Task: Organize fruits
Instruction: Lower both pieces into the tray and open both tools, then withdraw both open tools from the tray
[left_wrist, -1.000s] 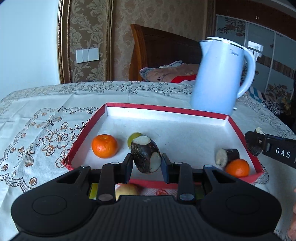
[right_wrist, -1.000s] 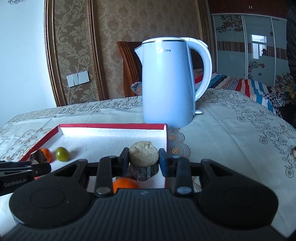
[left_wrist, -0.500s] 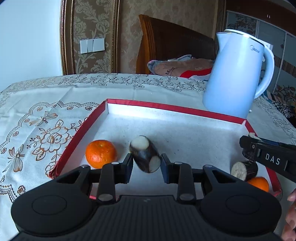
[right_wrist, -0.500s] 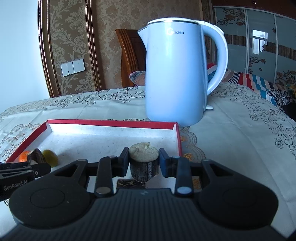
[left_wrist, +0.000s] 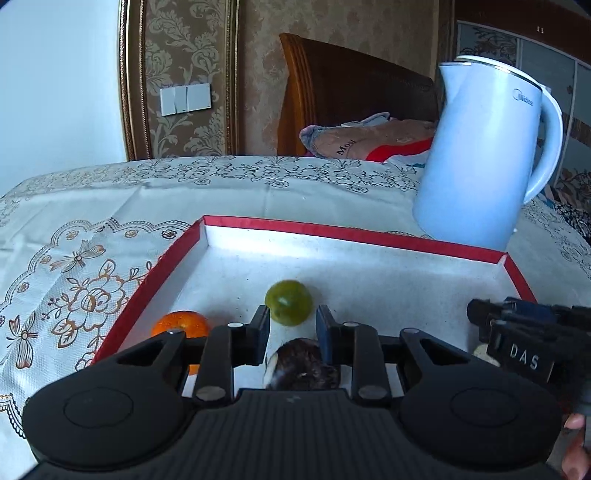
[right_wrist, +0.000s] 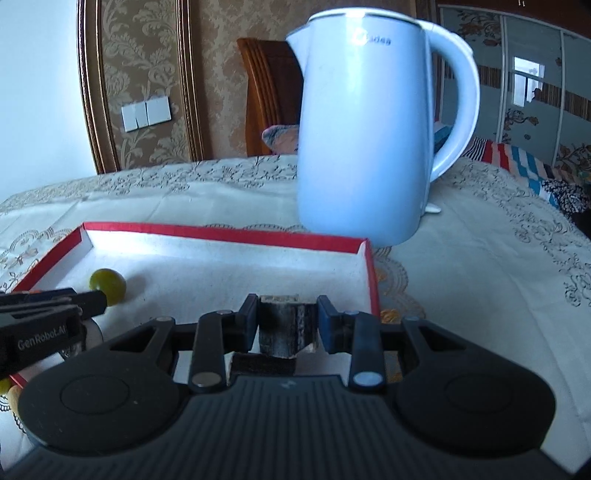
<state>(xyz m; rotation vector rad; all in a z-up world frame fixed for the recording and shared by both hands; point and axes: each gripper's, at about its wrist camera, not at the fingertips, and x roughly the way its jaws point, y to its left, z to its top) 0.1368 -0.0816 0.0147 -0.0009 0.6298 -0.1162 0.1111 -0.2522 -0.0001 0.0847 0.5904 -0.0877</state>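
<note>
Fruits lie in the red-rimmed tray (left_wrist: 354, 236) on the surface: a green fruit (left_wrist: 289, 302) mid-tray, an orange (left_wrist: 181, 325) by its left edge. Our left gripper (left_wrist: 291, 328) has jaws together, a dark piece (left_wrist: 303, 363) seemingly lying just beneath. Our right gripper (right_wrist: 287, 321) stands clamped on a dark chunk (right_wrist: 287, 325).

Readable lettering on the kettle, the tongs and a cushion

The pale blue kettle (right_wrist: 364, 133) carries a brand mark near its rim, partly washed out by glare, ending in "dea". The right tongs (left_wrist: 524, 343) bear a plate reading "DAS". The left tongs (right_wrist: 44, 328) show "GenRobot.AI" in white. The cushion (left_wrist: 365, 142) behind the desk shows "Mou", the rest hidden.
</note>
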